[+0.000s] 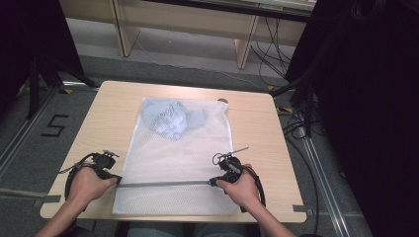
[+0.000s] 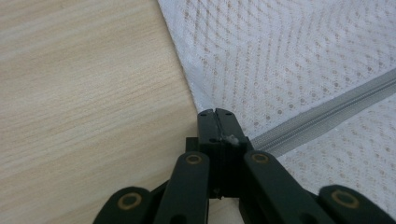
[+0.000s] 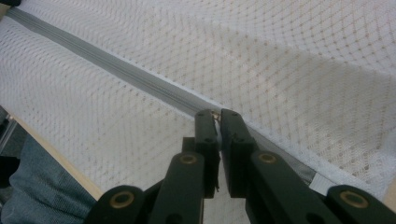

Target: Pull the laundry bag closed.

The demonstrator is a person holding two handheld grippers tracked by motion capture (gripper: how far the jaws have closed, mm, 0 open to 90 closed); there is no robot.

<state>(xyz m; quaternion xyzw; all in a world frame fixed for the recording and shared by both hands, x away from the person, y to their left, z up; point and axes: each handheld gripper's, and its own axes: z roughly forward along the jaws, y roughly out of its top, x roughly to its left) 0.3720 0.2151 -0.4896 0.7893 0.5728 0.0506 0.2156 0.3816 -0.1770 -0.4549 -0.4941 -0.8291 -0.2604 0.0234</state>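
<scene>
Both grippers [image 1: 116, 180] [image 1: 213, 181] clamp zipper [image 1: 168, 183]; high view alone shows blue garment [image 1: 170, 118] inside bag [image 1: 173, 158].

surface: pale wood-grain top [image 1: 104, 106] with rounded corners, standing on a grey floor [image 1: 29, 148]
lying on it: white mesh bag [image 1: 168, 163], flat, reaching from mid-surface to the near edge
bag's zip: grey zipper [image 1: 163, 184] running crosswise near the person's side
inside bag: bluish crumpled cloth [image 1: 170, 118] at the far end
surface edge: bare wood left and right of the bag
</scene>
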